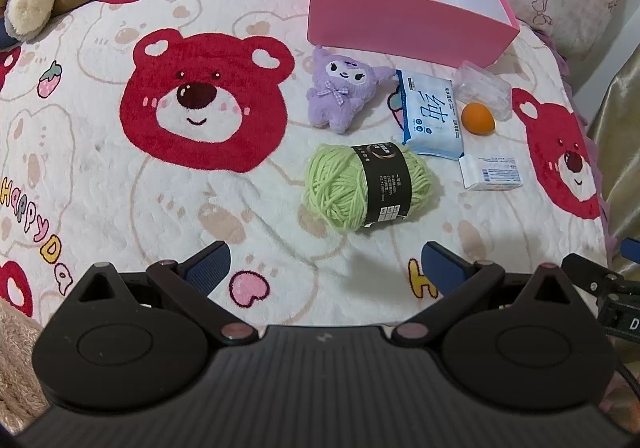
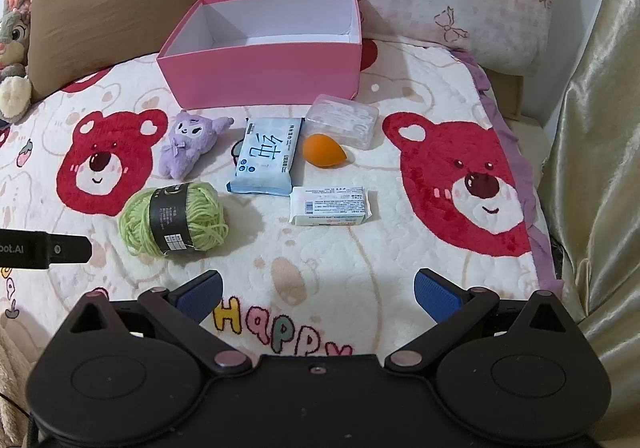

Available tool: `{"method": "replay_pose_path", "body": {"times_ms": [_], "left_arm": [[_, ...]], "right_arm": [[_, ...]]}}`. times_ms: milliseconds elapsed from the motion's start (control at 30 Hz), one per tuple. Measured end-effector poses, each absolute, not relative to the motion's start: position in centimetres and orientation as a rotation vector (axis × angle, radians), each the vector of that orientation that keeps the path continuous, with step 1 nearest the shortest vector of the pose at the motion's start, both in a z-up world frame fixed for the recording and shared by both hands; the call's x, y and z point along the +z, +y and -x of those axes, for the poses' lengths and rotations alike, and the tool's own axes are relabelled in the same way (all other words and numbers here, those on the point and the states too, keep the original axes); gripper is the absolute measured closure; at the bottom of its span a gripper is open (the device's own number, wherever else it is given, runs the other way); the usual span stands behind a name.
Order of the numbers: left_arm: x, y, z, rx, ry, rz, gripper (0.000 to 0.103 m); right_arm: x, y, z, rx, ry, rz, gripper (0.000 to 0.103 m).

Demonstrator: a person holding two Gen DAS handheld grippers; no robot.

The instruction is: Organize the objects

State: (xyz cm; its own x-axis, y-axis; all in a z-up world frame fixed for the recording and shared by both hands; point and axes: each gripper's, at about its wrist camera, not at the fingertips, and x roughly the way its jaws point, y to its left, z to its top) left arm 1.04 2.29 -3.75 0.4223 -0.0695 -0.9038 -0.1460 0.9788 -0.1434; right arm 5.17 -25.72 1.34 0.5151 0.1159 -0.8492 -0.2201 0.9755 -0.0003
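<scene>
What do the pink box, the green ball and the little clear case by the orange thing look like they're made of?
Pink box: likely cardboard, matte pink outside, plain white inside, with thin straight walls and crisp folded corners.
Green ball: yarn, soft and fuzzy, with wound strands under a black paper-like band.
Clear case: probably hard plastic, see-through and slightly glossy; its white contents are too small to identify.

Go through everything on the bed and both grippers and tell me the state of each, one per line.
Pink box: open, empty, upright.
Green yarn ball: lying on the blanket, label band on.
Purple plush: lying face up.
Blue wipes pack: flat, sealed.
Orange sponge: on its side.
Clear case: closed.
White packet: flat.
Left gripper: open, holding nothing.
Right gripper: open, holding nothing.
</scene>
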Motion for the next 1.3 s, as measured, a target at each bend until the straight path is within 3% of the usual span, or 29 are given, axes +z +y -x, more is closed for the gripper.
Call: {"method": "replay_pose_path", "body": {"times_ms": [300, 500, 767, 967, 1300], "left_arm": [[-3.7, 2.5, -1.2, 0.106, 1.132, 0.276, 0.000], [-3.3, 2.8, -1.2, 0.143, 1.079, 0.263, 0.000], [-6.1, 3.9, -2.6, 0.101, 1.026, 0.293, 0.002], [-8.3, 4.8, -3.7, 0.060, 0.929, 0.335, 0.002], [-11.6, 5.4, -4.9, 0.023, 0.963, 0.394, 0.006]], "right_arm": [[1.1, -25.5, -5.1, 0.216, 1.001, 0.133, 0.000], [1.9, -25.0, -4.4, 0.270, 0.873, 0.166, 0.000], [-1.9, -23.9, -7.2, 0.495, 0.794, 0.083, 0.000], [-4.9, -20.2, -8.1, 0.678, 0.780, 0.195, 0.000], [-9.8, -16.6, -9.8, 0.790, 0.814, 0.180, 0.000]]}}
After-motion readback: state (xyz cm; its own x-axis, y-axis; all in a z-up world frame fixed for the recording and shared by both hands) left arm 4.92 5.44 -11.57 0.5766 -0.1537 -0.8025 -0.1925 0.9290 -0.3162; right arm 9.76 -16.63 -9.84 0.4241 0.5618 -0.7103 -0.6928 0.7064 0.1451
